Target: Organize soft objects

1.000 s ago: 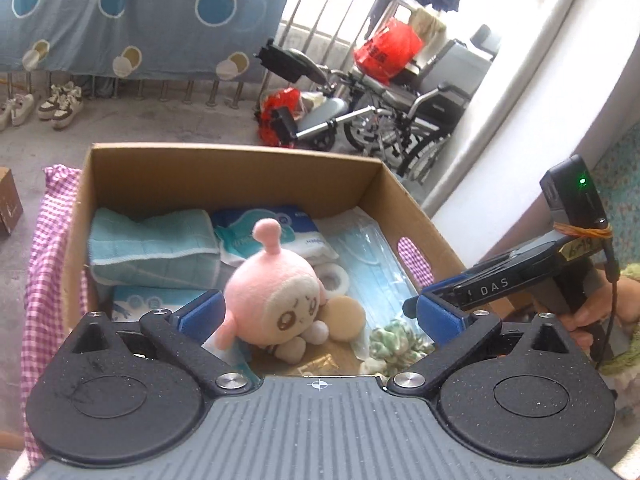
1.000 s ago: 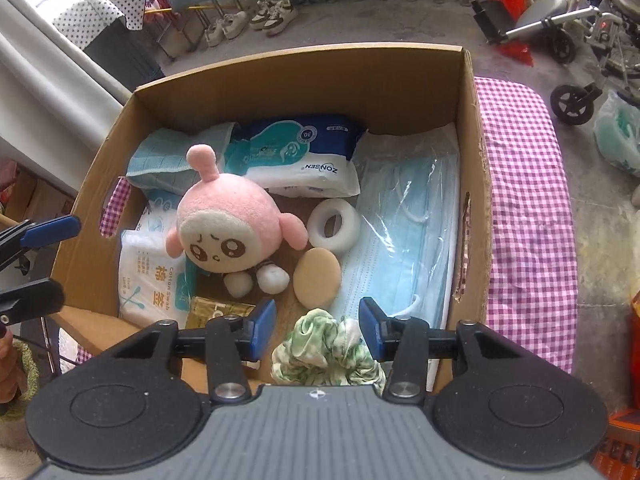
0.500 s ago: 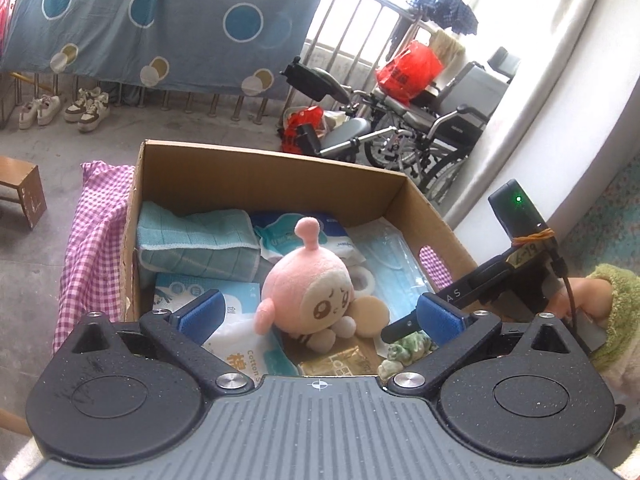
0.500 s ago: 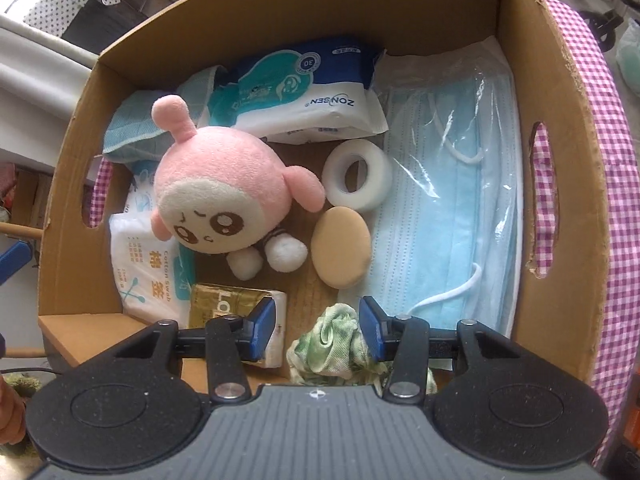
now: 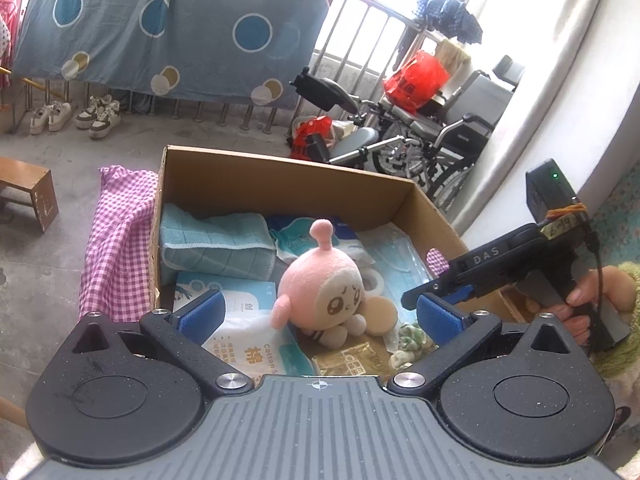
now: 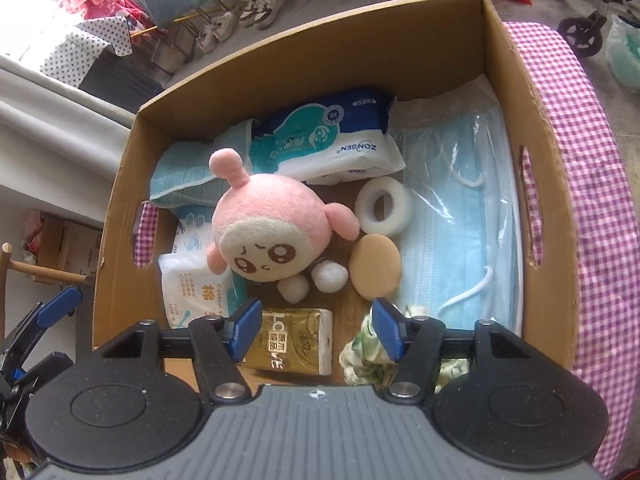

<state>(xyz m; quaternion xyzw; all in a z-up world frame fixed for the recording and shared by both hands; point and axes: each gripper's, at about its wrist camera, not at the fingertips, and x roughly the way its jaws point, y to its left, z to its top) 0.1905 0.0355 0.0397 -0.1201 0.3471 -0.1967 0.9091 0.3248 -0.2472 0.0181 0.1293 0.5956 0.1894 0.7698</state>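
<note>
A cardboard box [image 6: 516, 128] [image 5: 288, 184] holds soft things: a pink plush toy [image 6: 268, 232] [image 5: 324, 284], a folded teal towel [image 5: 216, 244] [image 6: 180, 176], tissue packs [image 6: 332, 144], a bag of blue masks [image 6: 452, 216], a white tape roll [image 6: 384, 206], a tan puff [image 6: 374, 266], a gold tissue pack [image 6: 296, 340] and a green scrunchie [image 6: 364, 352]. My right gripper [image 6: 316, 330] is open and empty over the box's near end, above the gold pack. My left gripper [image 5: 318, 316] is open and empty at the box's near side.
The box stands on a pink checked cloth [image 6: 580, 160] [image 5: 116, 252]. In the left wrist view the right gripper's body [image 5: 516, 264] reaches in from the right. Wheelchairs [image 5: 420, 128], a low wooden stool [image 5: 28, 192] and shoes [image 5: 96, 116] stand on the floor beyond.
My left gripper has drawn back and up from the box. My right gripper has opened wider and left the green scrunchie lying in the box's near right corner.
</note>
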